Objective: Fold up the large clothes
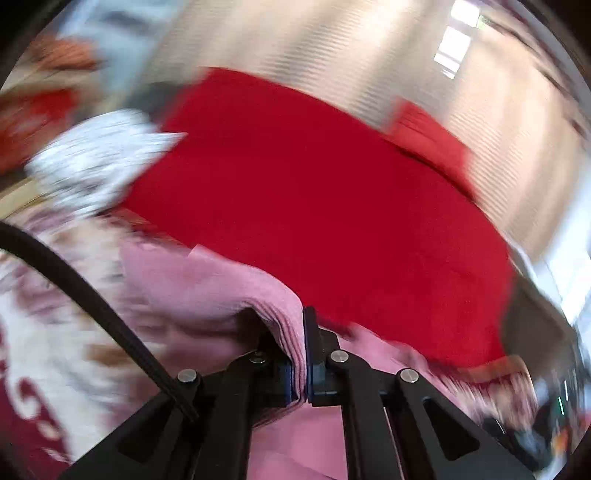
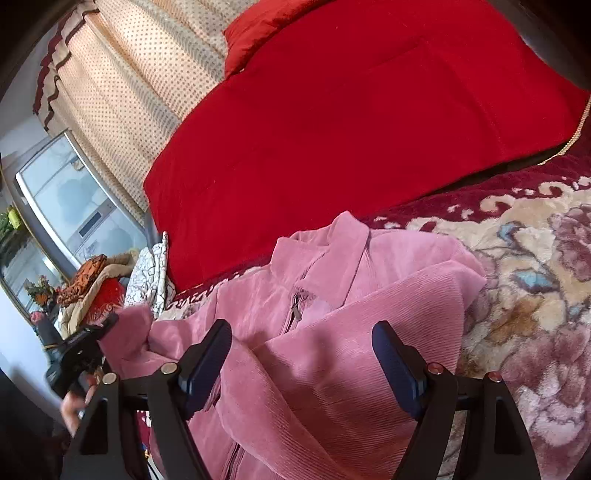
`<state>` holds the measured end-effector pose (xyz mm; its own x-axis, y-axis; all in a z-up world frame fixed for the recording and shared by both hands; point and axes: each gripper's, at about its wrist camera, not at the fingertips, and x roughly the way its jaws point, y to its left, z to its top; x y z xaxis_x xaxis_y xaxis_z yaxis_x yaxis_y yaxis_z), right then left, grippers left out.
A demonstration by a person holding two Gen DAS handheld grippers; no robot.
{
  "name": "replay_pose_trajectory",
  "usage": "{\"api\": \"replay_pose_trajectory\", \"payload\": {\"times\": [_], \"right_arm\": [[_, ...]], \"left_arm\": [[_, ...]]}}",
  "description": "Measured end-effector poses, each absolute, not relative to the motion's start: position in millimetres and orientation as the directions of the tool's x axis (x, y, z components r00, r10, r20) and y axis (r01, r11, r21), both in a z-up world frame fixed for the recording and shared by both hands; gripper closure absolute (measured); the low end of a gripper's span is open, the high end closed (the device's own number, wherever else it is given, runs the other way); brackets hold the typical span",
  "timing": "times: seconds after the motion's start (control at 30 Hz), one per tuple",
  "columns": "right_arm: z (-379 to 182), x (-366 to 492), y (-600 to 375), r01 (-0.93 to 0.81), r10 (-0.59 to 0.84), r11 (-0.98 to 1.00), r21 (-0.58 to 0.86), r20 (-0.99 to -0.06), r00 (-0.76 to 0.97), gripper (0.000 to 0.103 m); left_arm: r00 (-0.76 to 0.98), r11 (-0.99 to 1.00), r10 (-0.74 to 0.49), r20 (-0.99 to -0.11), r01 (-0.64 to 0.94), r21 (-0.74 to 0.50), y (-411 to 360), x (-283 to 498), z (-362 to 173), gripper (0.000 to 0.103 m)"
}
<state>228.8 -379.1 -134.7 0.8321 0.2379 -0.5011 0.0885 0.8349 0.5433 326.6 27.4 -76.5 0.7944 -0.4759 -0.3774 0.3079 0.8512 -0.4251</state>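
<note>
Over on the far left of the right wrist view, a hand [image 2: 75, 404] held the left gripper [image 2: 83, 354] low beside the bed, with a pile of clothes [image 2: 96, 284] and a window [image 2: 70, 195] behind it. That left gripper [image 1: 304, 354] was clamped tight on a thick fold of the pink jacket [image 1: 221, 291], cloth bunched right between the pads; the left view was badly blurred, so not much else was readable there apart from the red blanket [image 1: 314, 192] beyond.

Moving right, the jacket [image 2: 332, 332] lay crumpled on the floral bedspread [image 2: 535, 295], collar up toward the red blanket [image 2: 351, 129], zipper [image 2: 295, 312] showing in the middle. The right gripper [image 2: 301, 365] hung just over it with fingers spread wide, holding nothing. One sleeve-like flap lay folded across the front between the fingers. A red pillow [image 2: 266, 29] sat at the top by the dotted curtain [image 2: 129, 85].
</note>
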Motion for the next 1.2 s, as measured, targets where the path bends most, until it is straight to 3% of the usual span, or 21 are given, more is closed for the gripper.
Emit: {"api": "replay_pose_trajectory", "payload": {"times": [0.1, 0.17, 0.23, 0.33, 0.43, 0.5, 0.67, 0.8, 0.93, 1.0, 1.03, 1.07, 1.2], "right_arm": [[-132, 227, -383, 0.096, 0.226, 0.832, 0.547, -0.491, 0.841, 0.022], [-132, 227, -384, 0.099, 0.228, 0.826, 0.555, -0.49, 0.841, 0.022], [-132, 228, -384, 0.1, 0.231, 0.823, 0.56, -0.49, 0.841, 0.022], [-131, 229, -383, 0.091, 0.243, 0.821, 0.563, -0.489, 0.838, 0.022], [-131, 231, -380, 0.085, 0.253, 0.821, 0.565, -0.493, 0.833, 0.022], [-133, 234, -380, 0.084, 0.268, 0.812, 0.578, -0.496, 0.826, 0.022], [-140, 244, -397, 0.111, 0.311, 0.733, 0.671, -0.476, 0.823, 0.022], [-153, 256, -421, 0.191, 0.304, 0.639, 0.745, -0.473, 0.827, 0.021], [-168, 279, -418, 0.176, 0.4, 0.615, 0.769, -0.496, 0.771, 0.021], [-164, 282, -402, 0.144, 0.381, 0.705, 0.695, -0.543, 0.748, 0.031], [-159, 281, -394, 0.114, 0.378, 0.742, 0.661, -0.552, 0.743, 0.066], [-156, 281, -387, 0.084, 0.392, 0.76, 0.644, -0.558, 0.731, 0.076], [-130, 254, -368, 0.003, 0.349, 0.826, 0.564, -0.515, 0.783, 0.078]], "left_arm": [[0.669, 0.789, -0.614, -0.419, 0.523, -0.321, -44, 299, -77, 0.098], [0.561, 0.729, -0.671, -0.485, 0.617, -0.295, -75, 289, -89, 0.088], [0.502, 0.705, -0.685, -0.529, 0.64, -0.306, -81, 287, -101, 0.061], [0.528, 0.708, -0.698, -0.483, 0.608, -0.359, -52, 293, -99, 0.039], [0.58, 0.737, -0.675, -0.457, 0.505, -0.449, -10, 313, -102, 0.036], [0.617, 0.786, -0.614, -0.492, 0.427, -0.446, 3, 323, -107, 0.036], [0.626, 0.896, -0.445, -0.64, 0.302, -0.327, 9, 340, -136, 0.036], [0.578, 0.924, -0.365, -0.73, 0.319, -0.21, -17, 343, -158, 0.036], [0.576, 0.929, -0.306, -0.758, 0.355, -0.106, -33, 337, -170, 0.036], [0.58, 0.93, -0.296, -0.759, 0.358, -0.089, -33, 335, -170, 0.036], [0.575, 0.93, -0.298, -0.762, 0.354, -0.097, -32, 334, -169, 0.036], [0.573, 0.931, -0.304, -0.761, 0.349, -0.109, -29, 334, -168, 0.036], [0.592, 0.925, -0.351, -0.725, 0.338, -0.172, -21, 330, -155, 0.036]]}}
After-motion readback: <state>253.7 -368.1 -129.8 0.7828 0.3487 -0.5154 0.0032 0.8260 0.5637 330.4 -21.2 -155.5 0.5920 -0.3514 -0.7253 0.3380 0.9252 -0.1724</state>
